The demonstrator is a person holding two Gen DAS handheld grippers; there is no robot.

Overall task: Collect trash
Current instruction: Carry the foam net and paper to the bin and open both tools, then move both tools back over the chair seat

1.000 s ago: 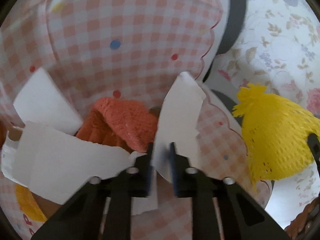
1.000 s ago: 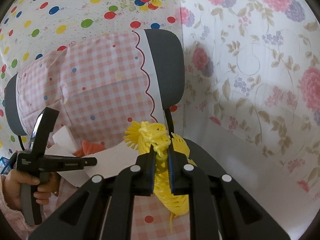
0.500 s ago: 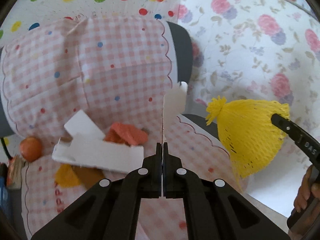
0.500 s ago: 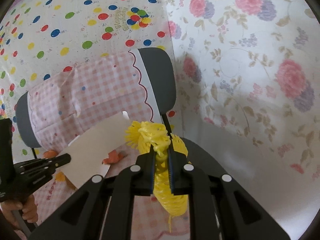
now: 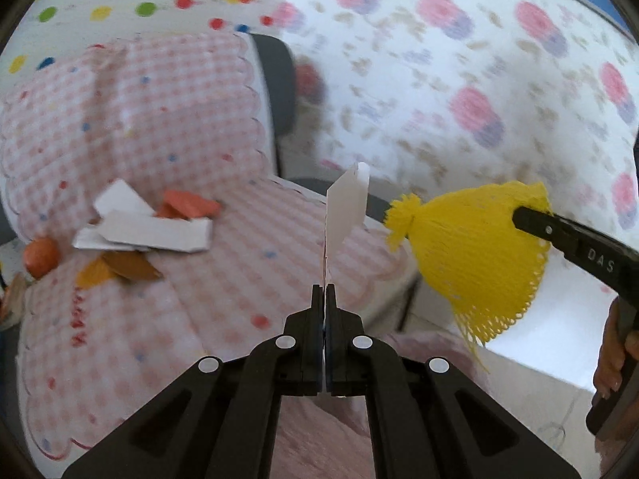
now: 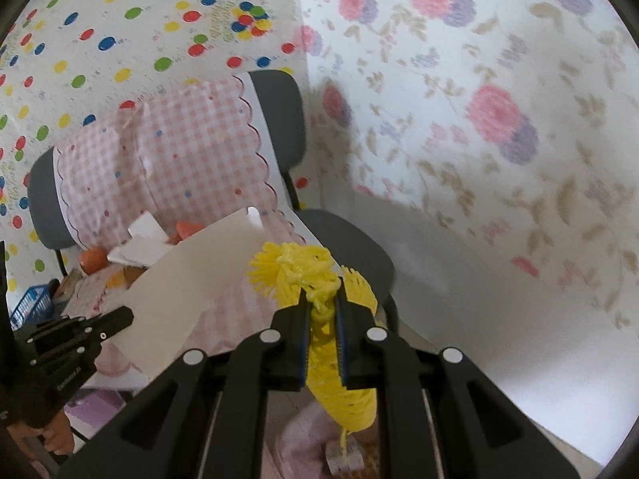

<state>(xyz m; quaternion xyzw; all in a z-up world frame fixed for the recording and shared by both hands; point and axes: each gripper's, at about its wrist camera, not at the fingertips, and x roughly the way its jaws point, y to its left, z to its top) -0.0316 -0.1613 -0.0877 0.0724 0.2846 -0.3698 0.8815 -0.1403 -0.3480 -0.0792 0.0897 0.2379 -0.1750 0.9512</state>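
Fingers of the left gripper (image 5: 324, 293) are pinched on a flat white piece of card (image 5: 344, 205), held edge-on above the seat; the right gripper (image 6: 322, 311) clamps a yellow foam mesh fruit sleeve (image 6: 307, 275). Two pieces are thus collected, while torn white cardboard scraps (image 5: 147, 231), an orange knitted scrap (image 5: 189, 206), brown bits and an orange ball (image 5: 41, 254) remain on the pink gingham-covered chair (image 5: 247, 279). Compared with a second ago, both grippers have drawn back from the seat, so the litter looks smaller and farther, and the left fingers have closed fully on the card.
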